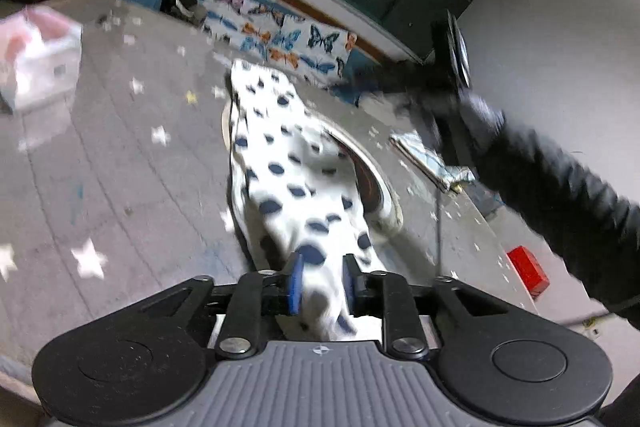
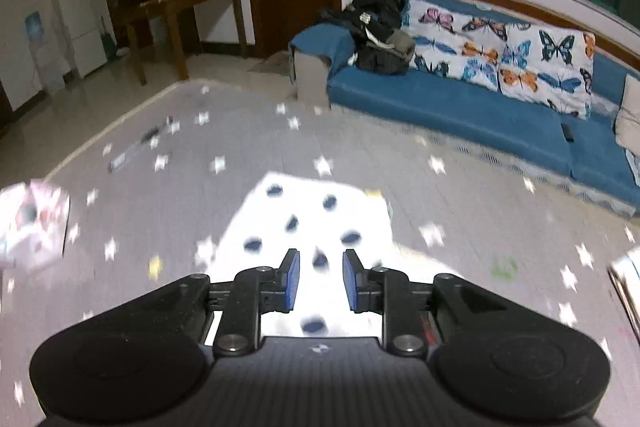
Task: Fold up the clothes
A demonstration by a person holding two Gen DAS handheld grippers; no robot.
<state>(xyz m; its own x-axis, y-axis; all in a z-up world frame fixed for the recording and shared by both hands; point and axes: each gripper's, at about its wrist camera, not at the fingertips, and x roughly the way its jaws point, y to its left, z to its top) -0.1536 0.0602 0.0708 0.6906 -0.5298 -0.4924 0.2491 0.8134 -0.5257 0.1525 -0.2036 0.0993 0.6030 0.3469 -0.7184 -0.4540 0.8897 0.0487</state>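
Observation:
A white garment with dark blue dots (image 1: 288, 163) lies stretched out on the grey star-print surface (image 1: 120, 155), running away from my left gripper (image 1: 320, 263). Its near end passes between the blue pads (image 1: 295, 283), which stand apart and do not pinch it. At its right edge a curved pale band with a dark inside (image 1: 372, 171) shows. In the right wrist view the same garment (image 2: 304, 211) lies flat below my right gripper (image 2: 320, 259), whose jaws are open and empty above the cloth. A black sleeve (image 1: 560, 187) reaches in from the right, its gripper blurred.
A pink and white pack (image 1: 36, 59) (image 2: 32, 227) sits at the left of the surface. A red block (image 1: 528, 271) and a folded patterned item (image 1: 428, 159) lie to the right. Beyond stand a blue sofa with a butterfly cover (image 2: 480, 99) and a wooden table (image 2: 180, 11).

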